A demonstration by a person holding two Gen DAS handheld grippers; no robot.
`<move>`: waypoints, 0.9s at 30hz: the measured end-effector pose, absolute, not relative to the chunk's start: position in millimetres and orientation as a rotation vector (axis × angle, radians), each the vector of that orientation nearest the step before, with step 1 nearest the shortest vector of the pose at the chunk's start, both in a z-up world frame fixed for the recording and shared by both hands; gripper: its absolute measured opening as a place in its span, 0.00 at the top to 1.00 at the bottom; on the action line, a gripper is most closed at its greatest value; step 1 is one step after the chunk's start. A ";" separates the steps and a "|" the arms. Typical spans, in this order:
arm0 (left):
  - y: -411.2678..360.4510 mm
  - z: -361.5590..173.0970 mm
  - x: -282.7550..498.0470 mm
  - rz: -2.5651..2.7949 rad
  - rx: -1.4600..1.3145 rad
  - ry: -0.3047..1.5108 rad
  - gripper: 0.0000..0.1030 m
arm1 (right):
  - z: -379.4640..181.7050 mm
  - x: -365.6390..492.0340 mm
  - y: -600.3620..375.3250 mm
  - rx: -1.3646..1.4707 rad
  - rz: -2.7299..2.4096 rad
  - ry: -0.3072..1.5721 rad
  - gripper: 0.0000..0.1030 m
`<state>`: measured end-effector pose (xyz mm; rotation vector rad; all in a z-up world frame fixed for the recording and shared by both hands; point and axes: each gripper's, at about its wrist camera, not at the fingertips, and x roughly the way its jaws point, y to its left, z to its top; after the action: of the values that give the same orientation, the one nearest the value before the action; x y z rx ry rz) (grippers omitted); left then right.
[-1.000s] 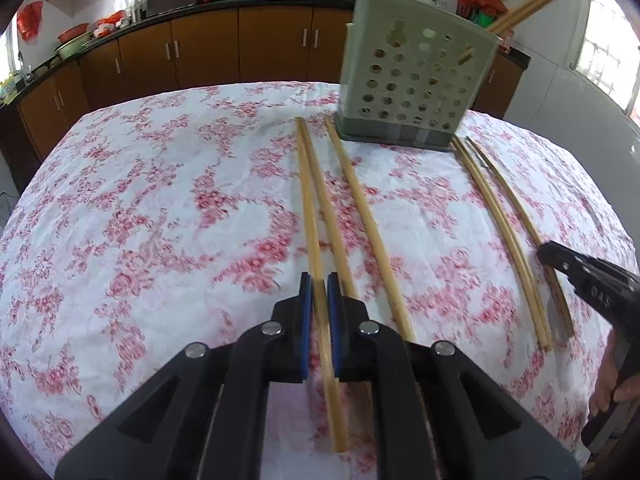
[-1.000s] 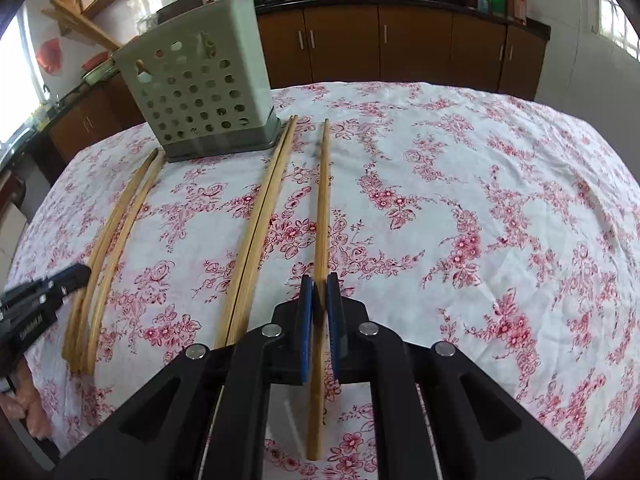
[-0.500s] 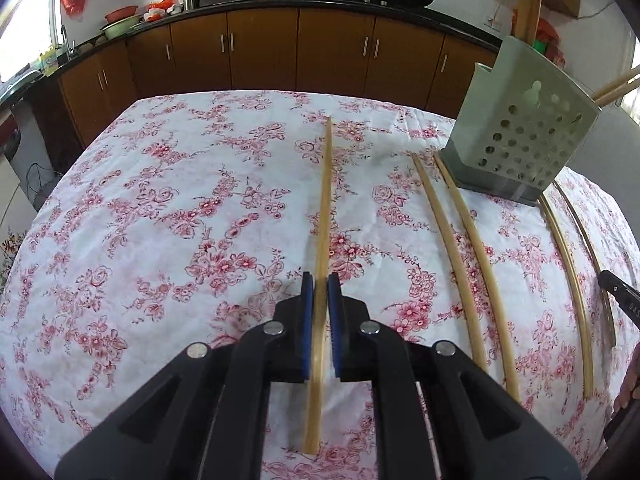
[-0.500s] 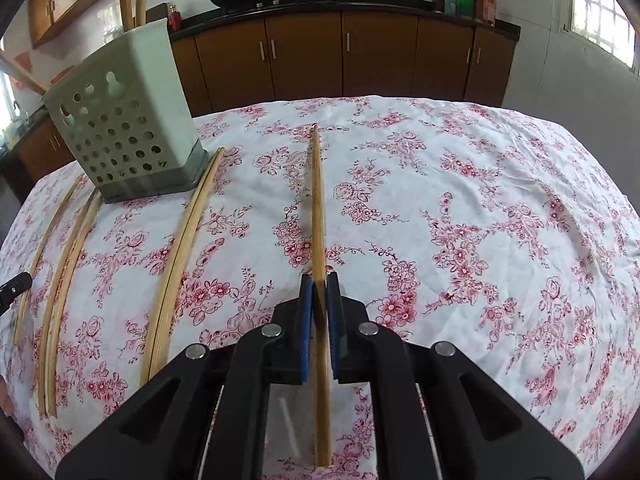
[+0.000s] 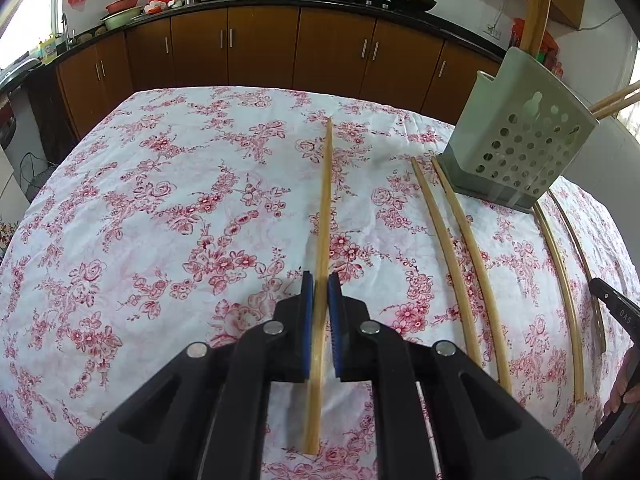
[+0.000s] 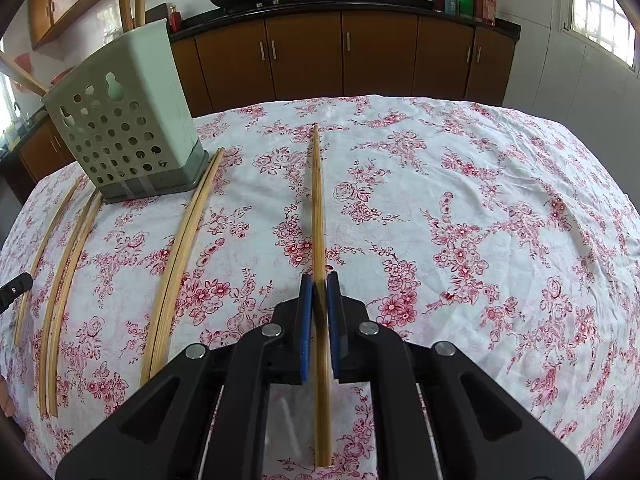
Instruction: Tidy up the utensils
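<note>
My left gripper (image 5: 320,284) is shut on a long bamboo chopstick (image 5: 325,200) that points away over the floral tablecloth (image 5: 160,220). To its right stands the pale green perforated holder (image 5: 520,148) with several chopsticks upright in it. In the right wrist view, my right gripper (image 6: 319,284) is shut on another bamboo chopstick (image 6: 317,200), with the holder (image 6: 120,128) at far left. Both held chopsticks cast a faint shadow on the cloth. The right gripper's tip (image 5: 612,304) shows at the left view's edge, and the left gripper's tip (image 6: 14,290) shows in the right view.
Loose chopsticks lie on the cloth on both sides of the holder: a pair (image 5: 460,268) and two more (image 5: 560,280) in the left view; in the right view a tight pair (image 6: 180,264) and others (image 6: 64,288). Brown cabinets (image 6: 360,60) and a counter stand behind the table.
Over the first half second the left gripper carried its chopstick leftward away from its neighbours, and the right gripper carried its chopstick rightward from the pair. Since then both have kept still.
</note>
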<state>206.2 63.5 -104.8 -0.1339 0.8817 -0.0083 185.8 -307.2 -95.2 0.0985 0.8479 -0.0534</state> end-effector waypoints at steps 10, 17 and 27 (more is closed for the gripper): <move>63.7 -104.5 206.4 -0.011 -0.144 0.882 0.90 | -95.2 185.8 -307.1 0.099 -0.054 0.848 0.92; 63.7 -104.3 206.5 -0.011 -0.143 0.883 0.90 | -95.2 185.8 -306.7 0.099 -0.054 0.848 0.92; 63.9 -104.0 206.5 -0.012 -0.144 0.884 0.90 | -95.3 185.7 -306.7 0.098 -0.055 0.847 0.92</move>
<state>206.5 63.9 -104.0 -0.1442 0.8838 -0.0117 185.7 -306.7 -95.3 0.0977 0.8466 -0.0548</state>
